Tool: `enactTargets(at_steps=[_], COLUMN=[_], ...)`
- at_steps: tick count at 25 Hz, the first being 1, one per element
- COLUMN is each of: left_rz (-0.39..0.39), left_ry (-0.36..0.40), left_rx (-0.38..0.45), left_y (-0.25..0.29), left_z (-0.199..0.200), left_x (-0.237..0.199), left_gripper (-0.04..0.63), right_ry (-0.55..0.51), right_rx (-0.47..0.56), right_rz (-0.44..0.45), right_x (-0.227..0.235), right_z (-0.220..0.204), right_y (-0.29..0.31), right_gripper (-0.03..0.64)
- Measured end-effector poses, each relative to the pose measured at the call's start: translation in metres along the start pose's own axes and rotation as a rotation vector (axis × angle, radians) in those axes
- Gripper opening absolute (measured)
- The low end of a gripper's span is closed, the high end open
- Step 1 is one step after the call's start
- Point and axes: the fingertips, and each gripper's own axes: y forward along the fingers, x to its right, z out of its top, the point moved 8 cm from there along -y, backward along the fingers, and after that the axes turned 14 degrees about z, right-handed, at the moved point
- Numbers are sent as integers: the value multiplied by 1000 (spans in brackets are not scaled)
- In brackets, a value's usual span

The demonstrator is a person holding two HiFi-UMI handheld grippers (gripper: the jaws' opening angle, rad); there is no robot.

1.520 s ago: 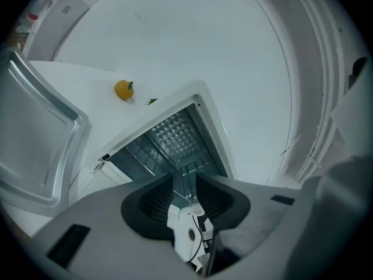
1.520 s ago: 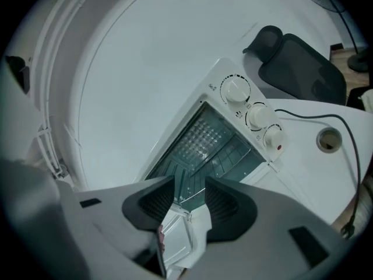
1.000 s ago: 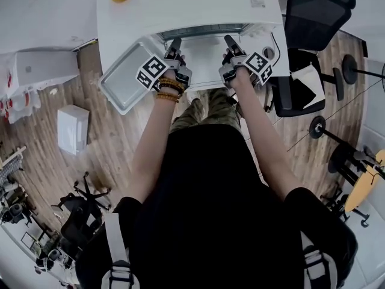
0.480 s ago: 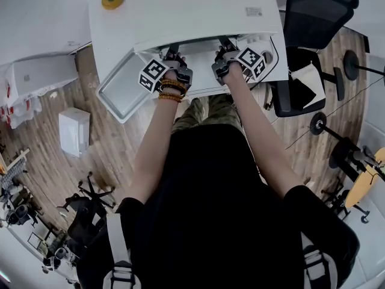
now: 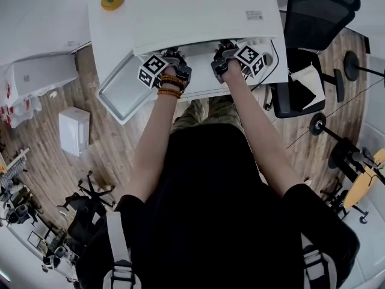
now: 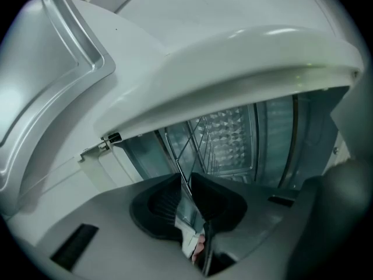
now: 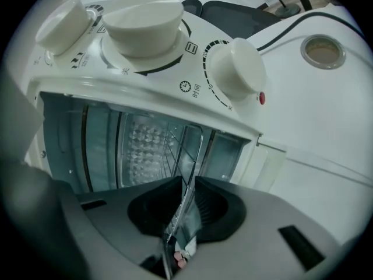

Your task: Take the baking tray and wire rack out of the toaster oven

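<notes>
The white toaster oven (image 5: pixel 204 11) stands on a white table, its door down. The silver baking tray (image 5: pixel 120 89) lies on the table to the oven's left and also shows as a baking tray (image 6: pixel 64 57) in the left gripper view. The wire rack (image 6: pixel 201 136) is still inside the oven. My left gripper (image 5: pixel 173 55) and right gripper (image 5: pixel 224 49) both reach into the oven mouth. The jaws of both have just been closing. The left gripper (image 6: pixel 185 182) pinches the rack's front wire. The right gripper (image 7: pixel 187 191) pinches the wire rack (image 7: pixel 185 150) near the other end.
Three white knobs (image 7: pixel 236 69) sit on the oven's control panel, right of the cavity. A yellow object (image 5: pixel 111 0) lies at the table's far left corner. A black office chair (image 5: pixel 313 23) stands to the right and a white box (image 5: pixel 74 130) on the floor to the left.
Both grippers have pushed forward and down into the oven mouth, so their fingertips are now tucked under the oven's top edge. The baking tray has not moved.
</notes>
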Motion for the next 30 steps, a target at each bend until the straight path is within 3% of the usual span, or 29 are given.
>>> enactTargets(at_steps=[10, 30], left_rz=[-46, -58], left_ry=[-48, -42], left_rx=[-34, -100], left_y=[-10, -37], left_z=[-6, -27], left_x=[-6, -27], left_gripper=[41, 40], right_ry=[4, -9], right_rx=[5, 6], right_rz=[23, 25], right_x=[-1, 5], right_z=[-8, -27], right_y=[-12, -52], right_gripper=[52, 49])
